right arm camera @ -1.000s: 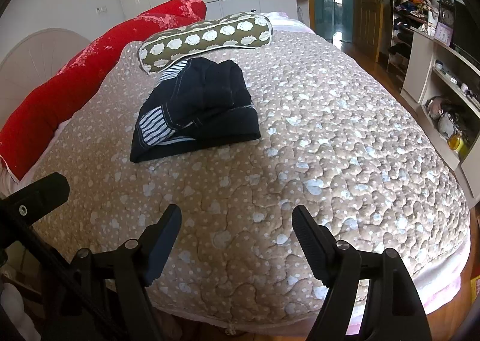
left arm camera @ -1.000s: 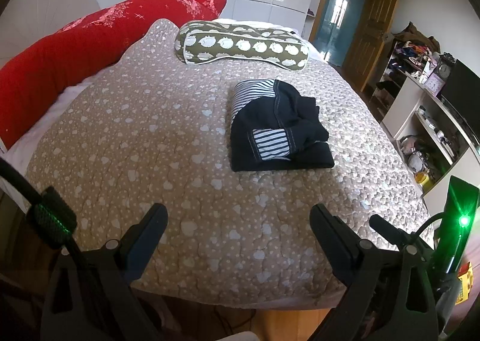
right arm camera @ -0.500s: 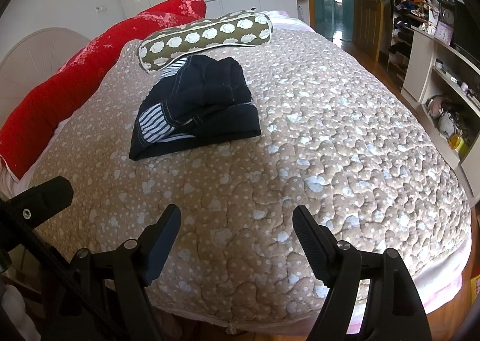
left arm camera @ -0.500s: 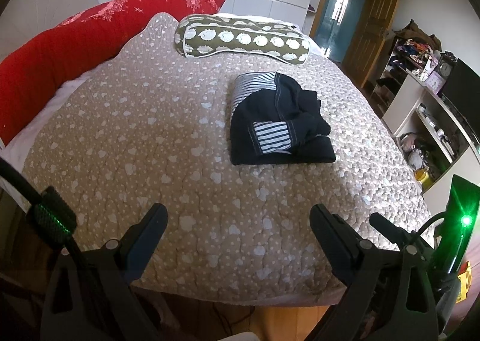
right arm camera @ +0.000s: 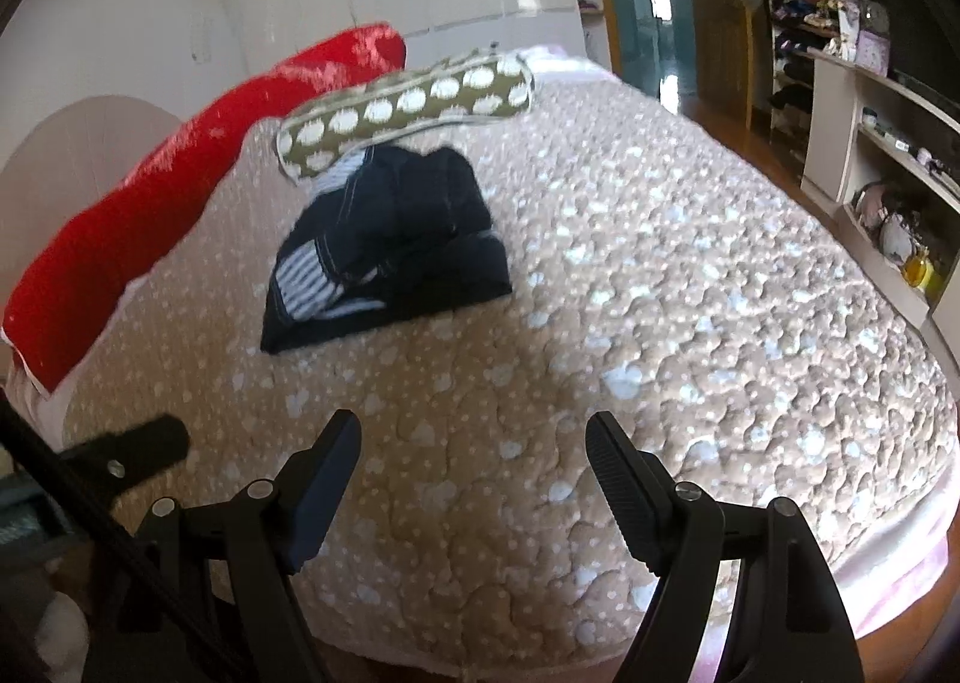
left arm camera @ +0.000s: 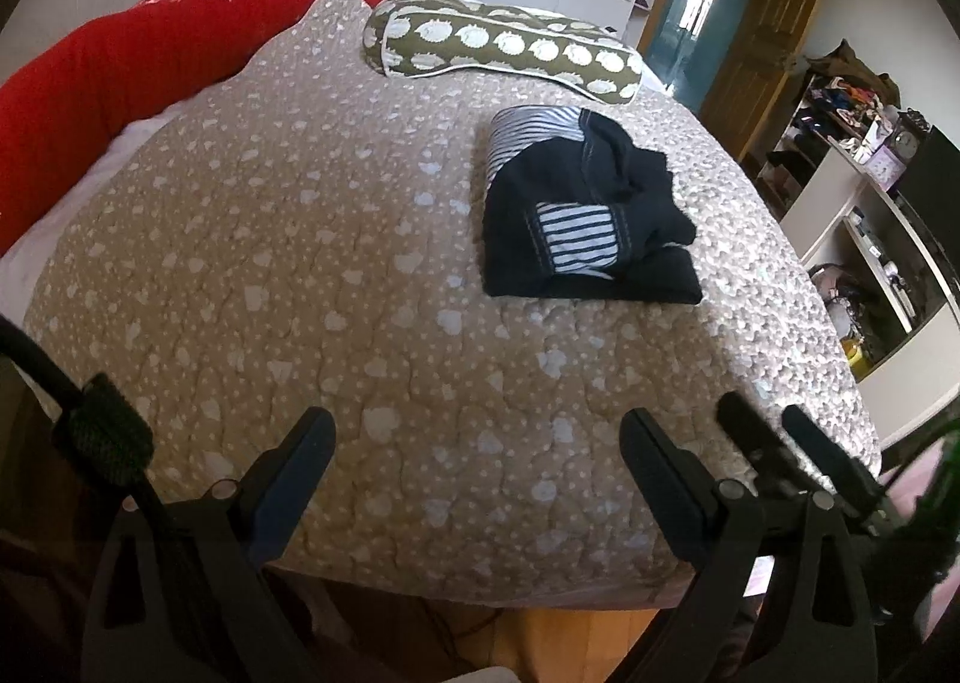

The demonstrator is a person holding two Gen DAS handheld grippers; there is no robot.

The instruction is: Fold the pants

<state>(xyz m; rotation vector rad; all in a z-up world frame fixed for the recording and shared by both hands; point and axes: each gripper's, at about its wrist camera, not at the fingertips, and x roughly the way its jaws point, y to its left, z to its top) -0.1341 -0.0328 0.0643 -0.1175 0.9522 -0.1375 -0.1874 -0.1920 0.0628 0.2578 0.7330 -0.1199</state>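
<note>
The dark navy pants [left arm camera: 585,221] with striped lining lie folded in a compact bundle on the beige quilted bed [left arm camera: 300,275], right of its middle. They also show in the right wrist view [right arm camera: 390,239], left of centre. My left gripper [left arm camera: 477,476] is open and empty, hovering over the bed's near edge, well short of the pants. My right gripper [right arm camera: 474,476] is open and empty, also above the near edge. Part of the right gripper [left arm camera: 792,455] shows at the lower right of the left wrist view.
An olive bolster pillow [left arm camera: 504,50] lies behind the pants. A long red cushion [left arm camera: 150,59] runs along the bed's left side. White shelving [right arm camera: 882,143] with clutter stands to the right, across a strip of wooden floor. A wooden door [left arm camera: 756,29] is at the back.
Both grippers have pulled back and tilted slightly; the right wrist view has swung and blurred. The pants have not moved. Both grippers stay open.
</note>
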